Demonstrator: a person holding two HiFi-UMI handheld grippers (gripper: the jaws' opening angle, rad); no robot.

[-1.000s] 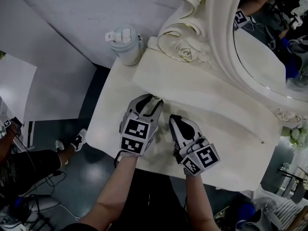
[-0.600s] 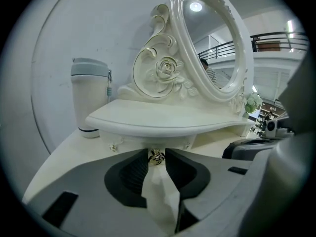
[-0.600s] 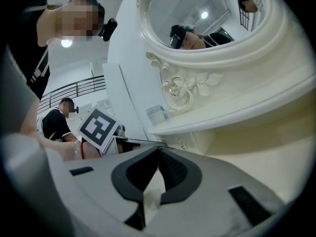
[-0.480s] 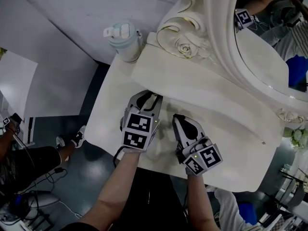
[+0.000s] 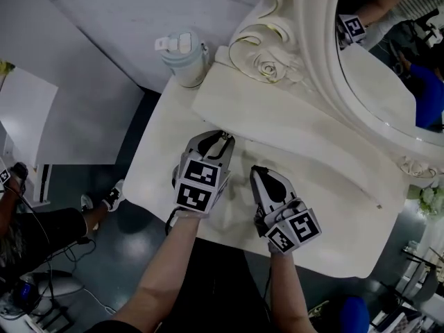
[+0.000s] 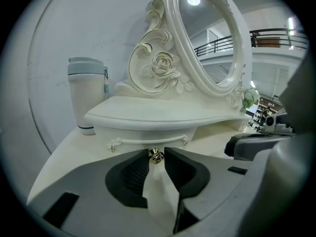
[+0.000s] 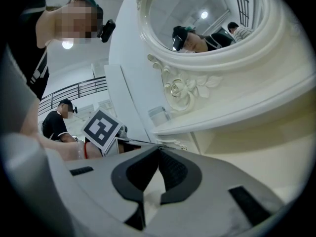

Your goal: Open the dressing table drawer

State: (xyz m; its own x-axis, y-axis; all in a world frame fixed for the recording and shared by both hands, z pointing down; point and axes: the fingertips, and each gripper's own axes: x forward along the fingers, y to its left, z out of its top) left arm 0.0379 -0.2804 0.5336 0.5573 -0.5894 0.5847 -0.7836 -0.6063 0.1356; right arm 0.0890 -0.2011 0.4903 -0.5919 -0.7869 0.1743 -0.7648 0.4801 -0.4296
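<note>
Left gripper (image 5: 223, 139): jaws have just been closing in, and the drawer knob (image 6: 156, 155) now sits between the tips. Pads look to be touching it on both sides, so I call it grasped, but lightly. I can't confirm a firm squeeze.

Means: the approach is done and the grip is nearly set. The drawer (image 6: 148, 134) looks shut, front flush under the raised shelf (image 6: 163, 113). Nothing pulled yet, so the task is at its start. My guess is the next step is to firm up the grip, then pull straight back toward 6 o'clock. The knob is small and glossy, so it may slip if I pull off-axis.

Right gripper (image 5: 258, 173): jaws clenched tip to tip, nothing between them. It's over the dressing table (image 5: 156, 168) top at about 4 o'clock from the left gripper, idle.

Where the target is: the knob is dead ahead at 12 o'clock of the left jaws, centred on the drawer front.

Count:
- grippers: 2
- drawers seen: 1, with 1 knob
- raised shelf: 1
- tumbler (image 5: 184, 60): 1, at 11 o'clock from the left gripper, back corner of the top, well clear of the pull path
- oval mirror (image 5: 388, 75): 1, at 2 o'clock
</note>
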